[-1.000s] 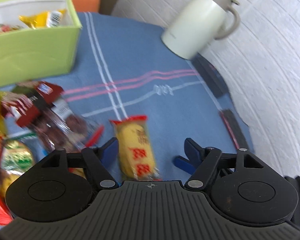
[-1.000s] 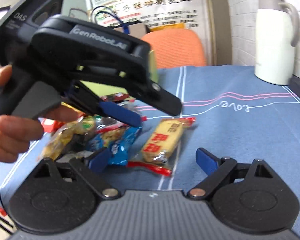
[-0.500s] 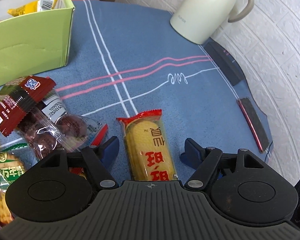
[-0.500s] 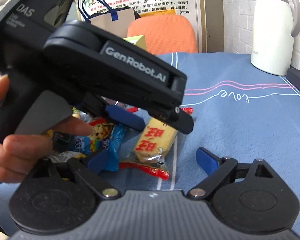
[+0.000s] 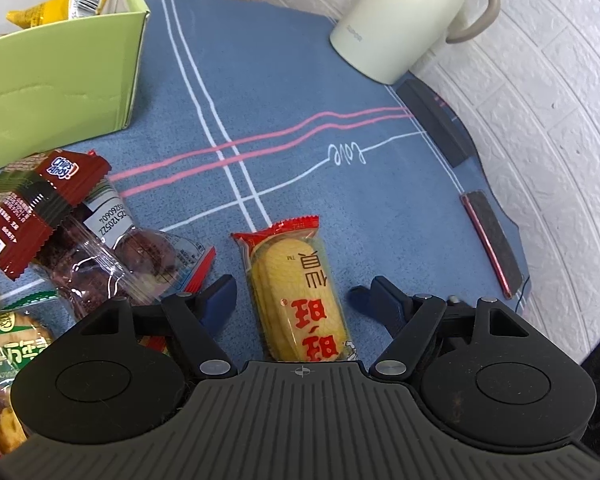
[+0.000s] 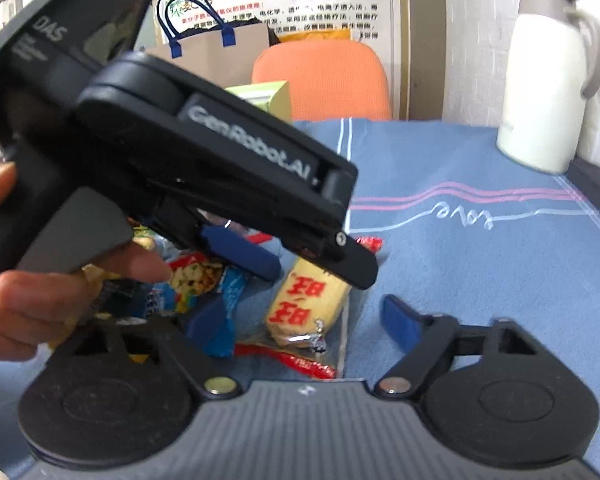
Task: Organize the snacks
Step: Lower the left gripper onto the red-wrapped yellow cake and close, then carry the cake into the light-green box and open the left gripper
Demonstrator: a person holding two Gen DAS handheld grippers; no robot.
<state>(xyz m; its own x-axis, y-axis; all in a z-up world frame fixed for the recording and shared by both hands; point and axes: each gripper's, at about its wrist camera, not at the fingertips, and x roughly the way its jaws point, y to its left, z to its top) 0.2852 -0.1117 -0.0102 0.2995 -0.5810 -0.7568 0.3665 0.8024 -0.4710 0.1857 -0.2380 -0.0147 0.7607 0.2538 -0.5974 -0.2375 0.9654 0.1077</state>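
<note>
Blue woven cloth with white and pink stripes (image 5: 300,92) covers the round table, and most of it past the yellow rice-cracker packet with red ends (image 5: 296,296) lies bare up to the rim by the white brick wall. Off to that packet's far left stands the lime-green open box (image 5: 60,84), a yellow bag showing inside; far to its right, near the cloth's edge, sits the cream thermal jug with a beige handle (image 5: 404,20). Close on the packet's left lies a heap of wrapped snacks, a dark red cookie wrapper (image 5: 44,204) topmost. The left gripper (image 5: 292,300) straddles the packet, jaws apart, blue pads clear of both its sides. The right gripper (image 6: 300,320), jaws just narrowing yet apart, hovers at the packet's near red end, touching nothing.
</note>
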